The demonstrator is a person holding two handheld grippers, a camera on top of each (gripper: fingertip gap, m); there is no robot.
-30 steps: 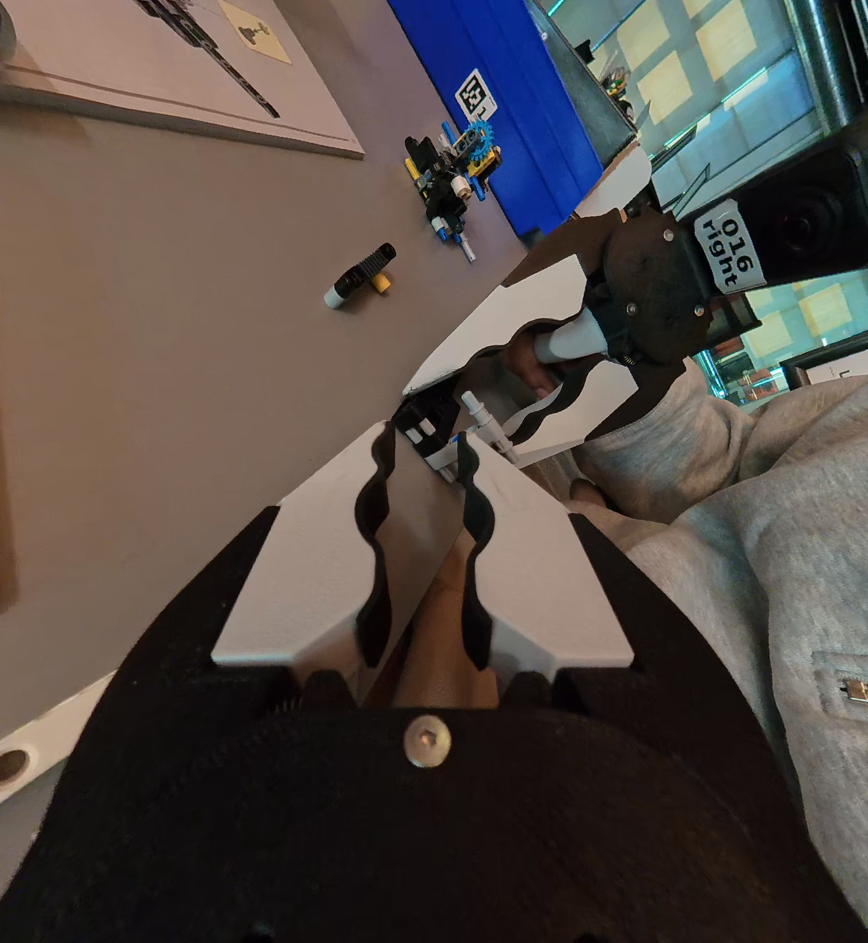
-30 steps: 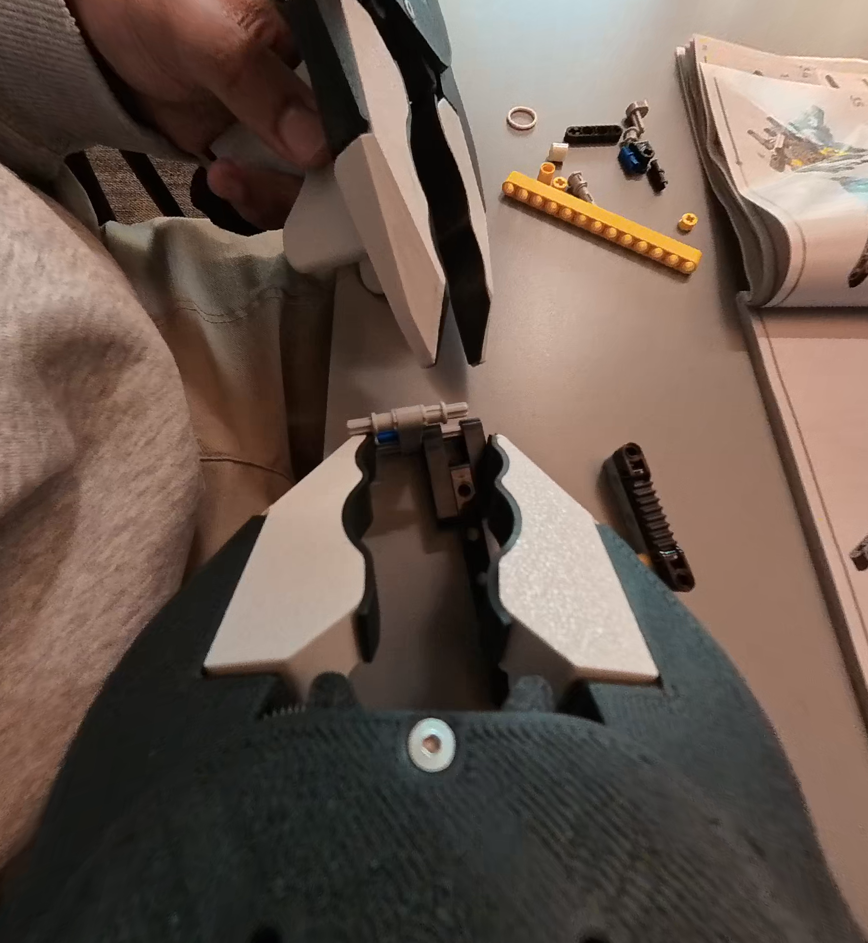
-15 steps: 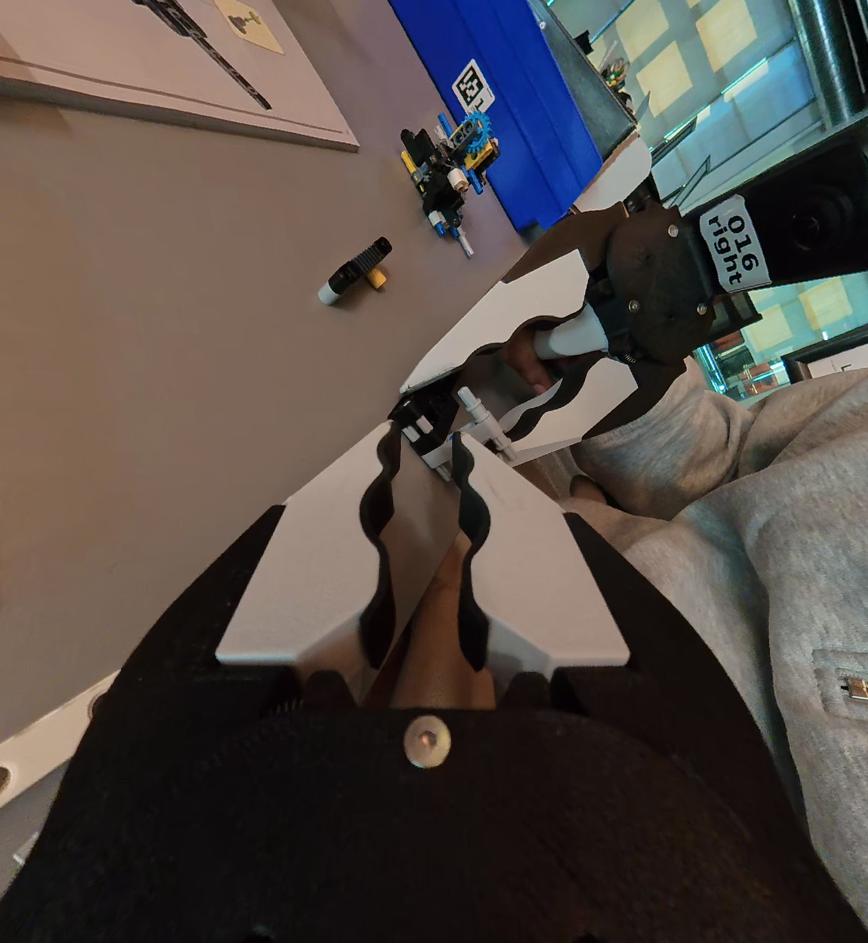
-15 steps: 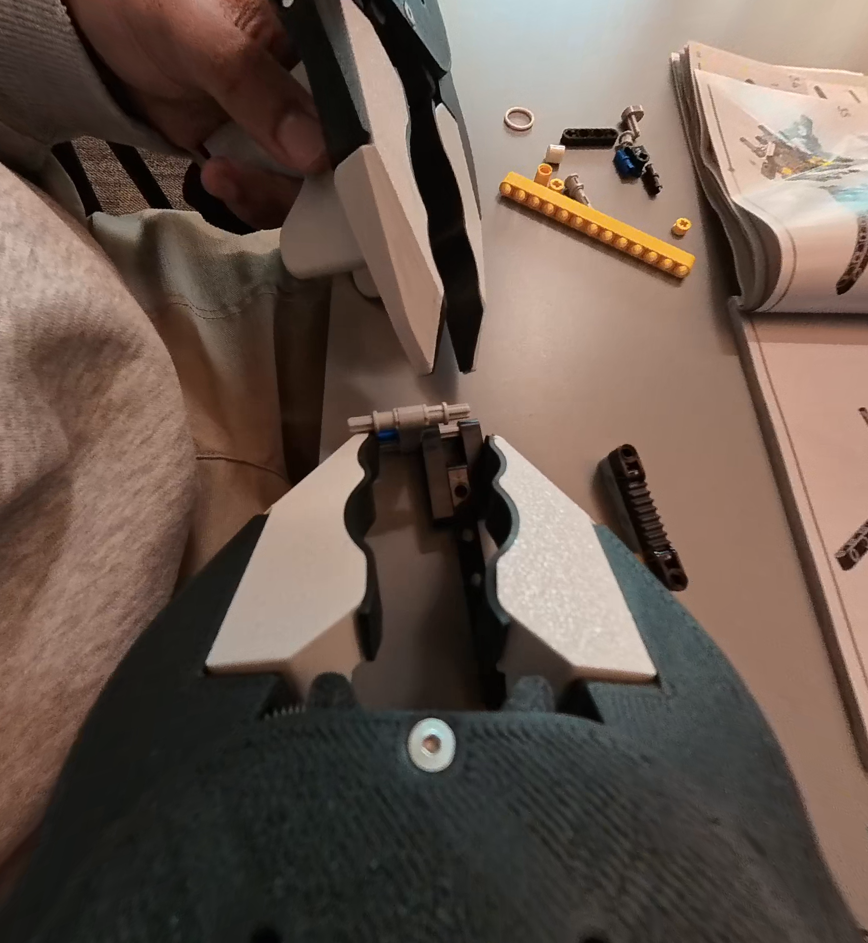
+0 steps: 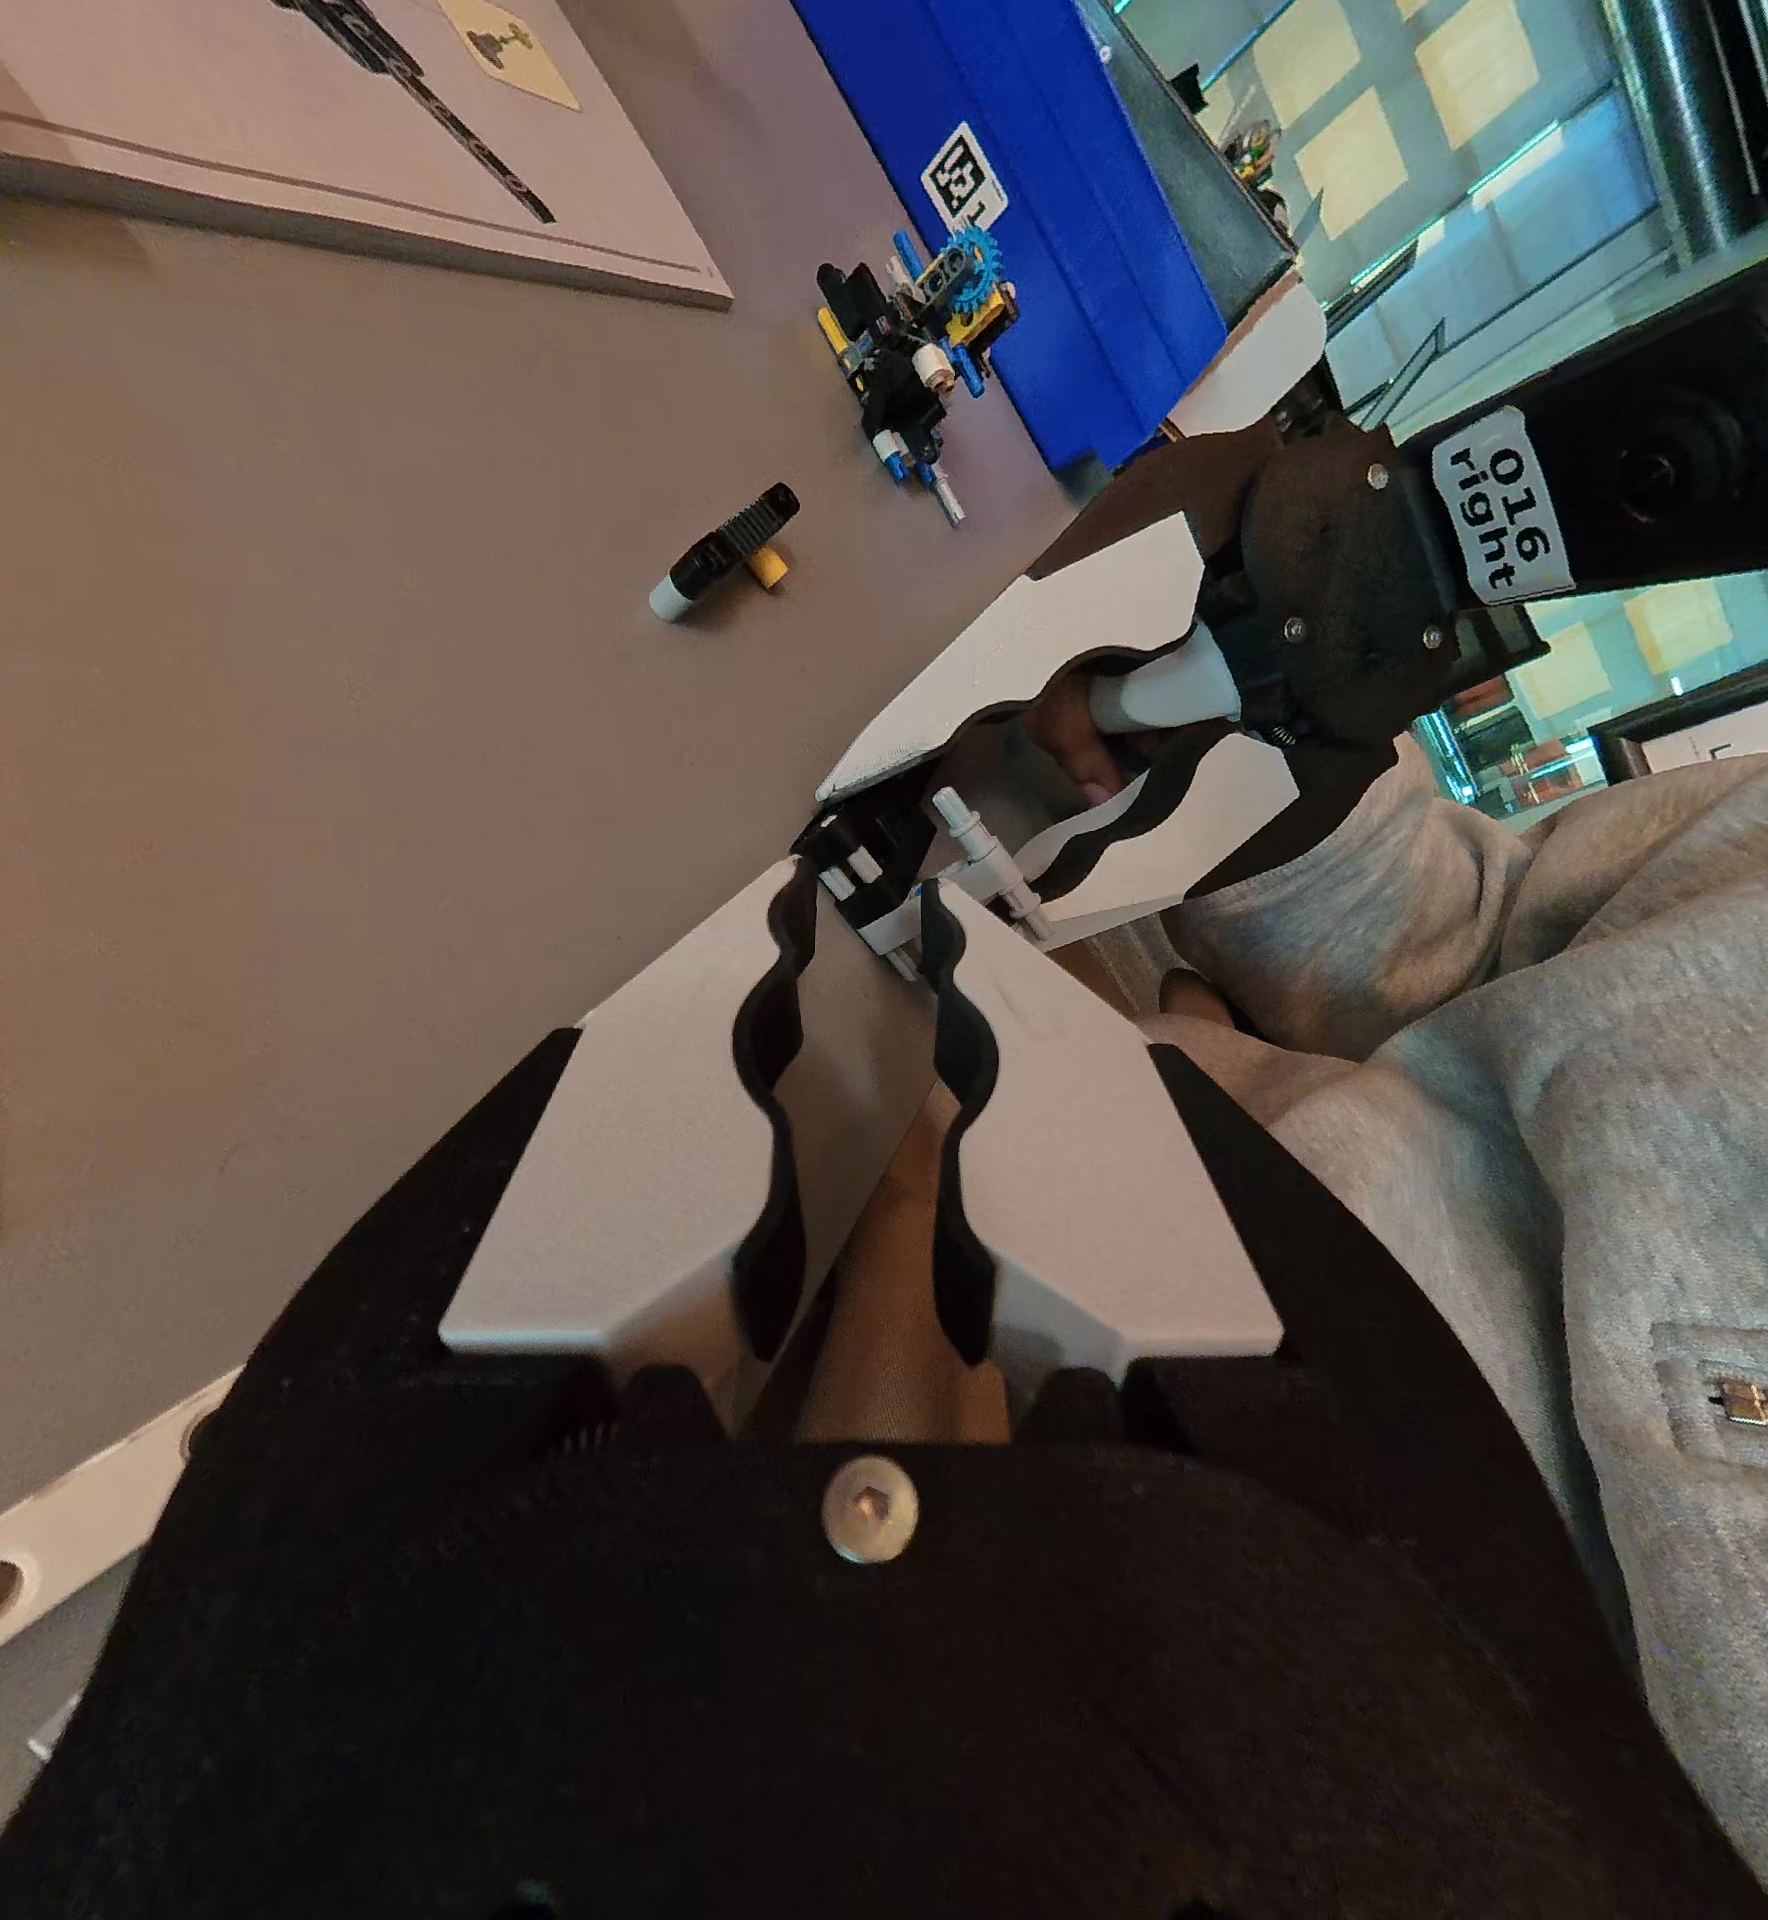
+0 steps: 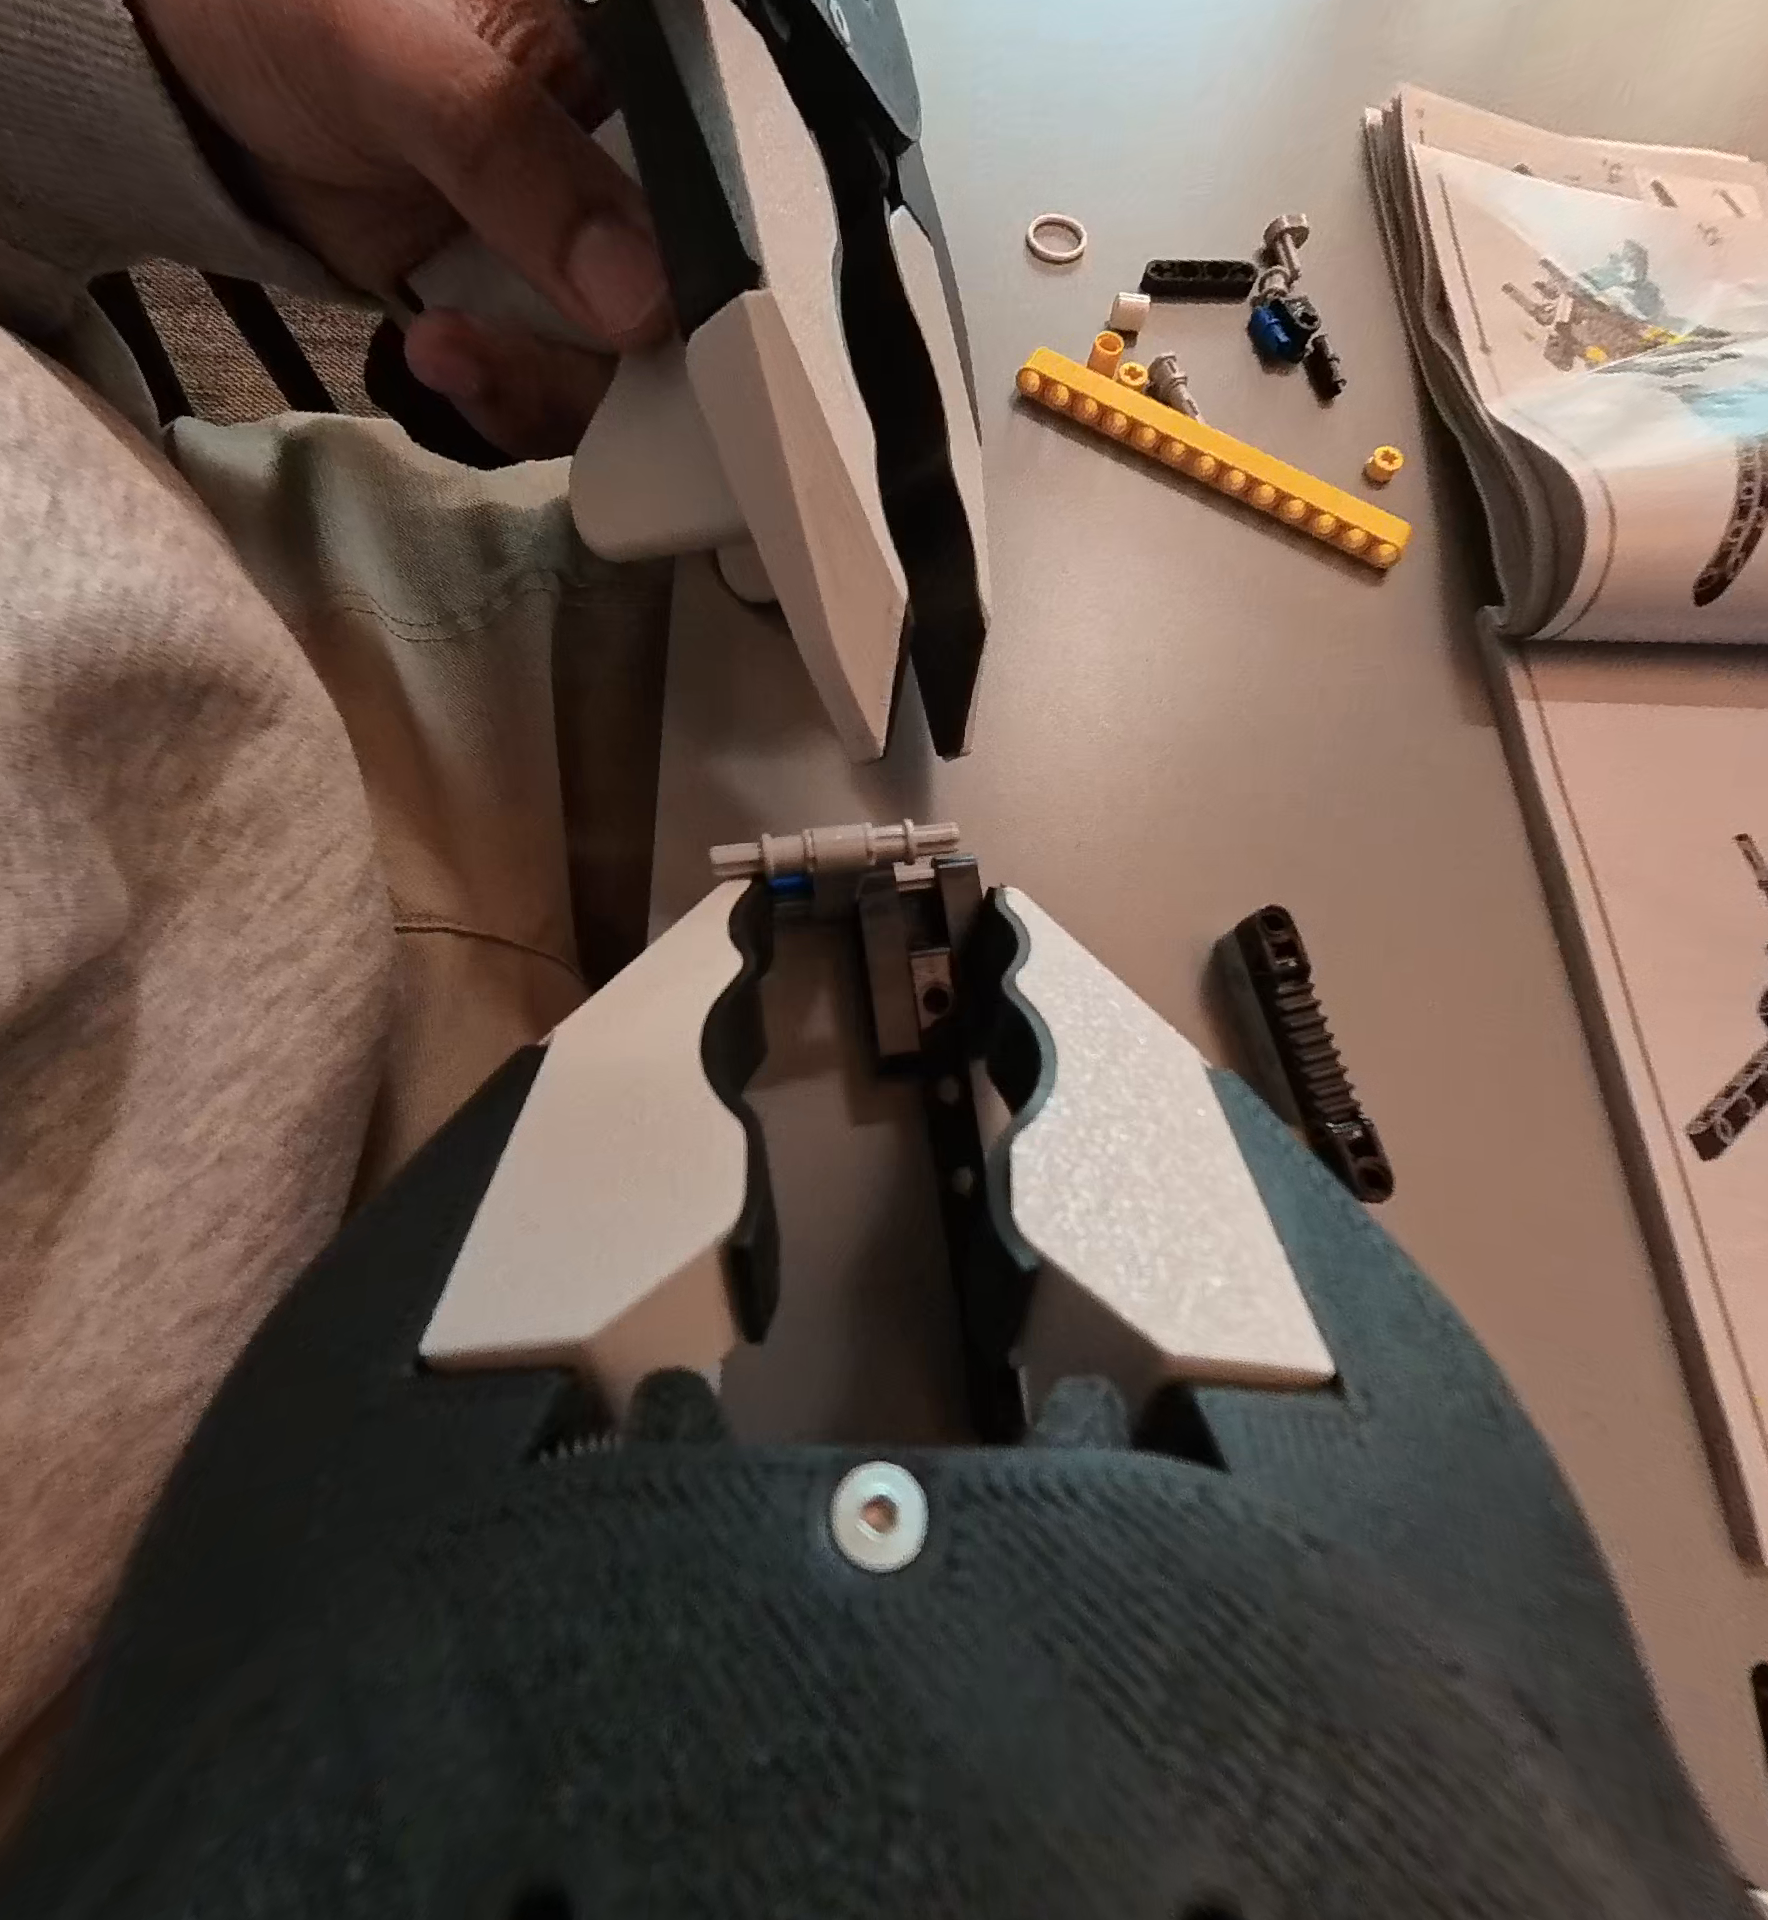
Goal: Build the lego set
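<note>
Worktop (image 6: 1223,748) edge runs just beside our lap, and bare grey surface lies open between the tools and the loose parts farther off. We see our right tool (image 6: 864,904) clamped on a small lego assembly (image 6: 911,977): a long black holed beam against one wavy black pad, a grey axle pin across the tips, a blue bit beneath. Our left tool (image 5: 864,894) stands with its white wedge fingers apart, tips just at that assembly. A yellow studded beam (image 6: 1212,468) and an open instruction booklet (image 6: 1638,395) lie far right; a black toothed rack (image 6: 1301,1049) lies near right.
</note>
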